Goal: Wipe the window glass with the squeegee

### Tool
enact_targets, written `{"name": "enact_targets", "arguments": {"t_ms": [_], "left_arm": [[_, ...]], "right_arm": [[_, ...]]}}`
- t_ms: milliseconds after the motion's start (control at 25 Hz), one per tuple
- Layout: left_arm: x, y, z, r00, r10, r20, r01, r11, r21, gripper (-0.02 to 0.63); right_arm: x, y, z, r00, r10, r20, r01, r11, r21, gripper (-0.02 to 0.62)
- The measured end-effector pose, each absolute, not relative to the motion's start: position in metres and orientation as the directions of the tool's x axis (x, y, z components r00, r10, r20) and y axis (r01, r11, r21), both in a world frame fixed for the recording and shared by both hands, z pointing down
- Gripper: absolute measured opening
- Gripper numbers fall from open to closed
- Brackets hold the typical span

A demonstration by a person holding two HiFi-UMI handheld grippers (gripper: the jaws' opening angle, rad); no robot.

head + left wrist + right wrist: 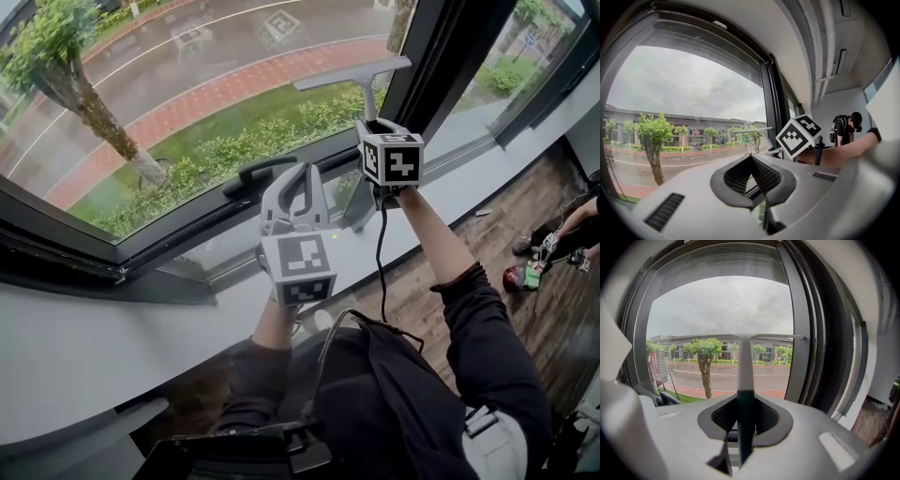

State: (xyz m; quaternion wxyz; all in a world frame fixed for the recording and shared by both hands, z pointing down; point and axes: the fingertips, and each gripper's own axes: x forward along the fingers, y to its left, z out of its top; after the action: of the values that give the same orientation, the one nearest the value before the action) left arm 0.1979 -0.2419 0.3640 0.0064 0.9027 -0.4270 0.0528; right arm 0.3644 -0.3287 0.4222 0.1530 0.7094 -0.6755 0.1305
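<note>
At the window, the squeegee (362,90) is held upright by its dark handle in the clenched right gripper (376,127), its blade lying level across the glass (187,84) near the dark frame post (441,56); whether the blade touches the pane cannot be told. In the right gripper view the handle is seen pinched between both jaws of the gripper (745,401), with the pale shaft of the squeegee (745,371) rising to the blade. The left gripper (298,183) is raised lower and to the left, just above the black window latch (255,174). Its jaws are closed tip to tip on nothing (751,159). The grey sill (84,347) is seen below.
</note>
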Motion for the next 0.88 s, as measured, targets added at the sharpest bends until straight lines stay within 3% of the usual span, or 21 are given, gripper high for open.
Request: {"name": "enact_targets", "arguments": {"t_ms": [880], "left_arm": [[0.206,-0.236,0.392,0.648,-0.745,0.156,-0.752,-0.659,-0.026,0.000]], "right_arm": [[0.364,-0.316,0.490,0.045,-0.859,0.509,-0.999,-0.024,0.048,0.072]]}}
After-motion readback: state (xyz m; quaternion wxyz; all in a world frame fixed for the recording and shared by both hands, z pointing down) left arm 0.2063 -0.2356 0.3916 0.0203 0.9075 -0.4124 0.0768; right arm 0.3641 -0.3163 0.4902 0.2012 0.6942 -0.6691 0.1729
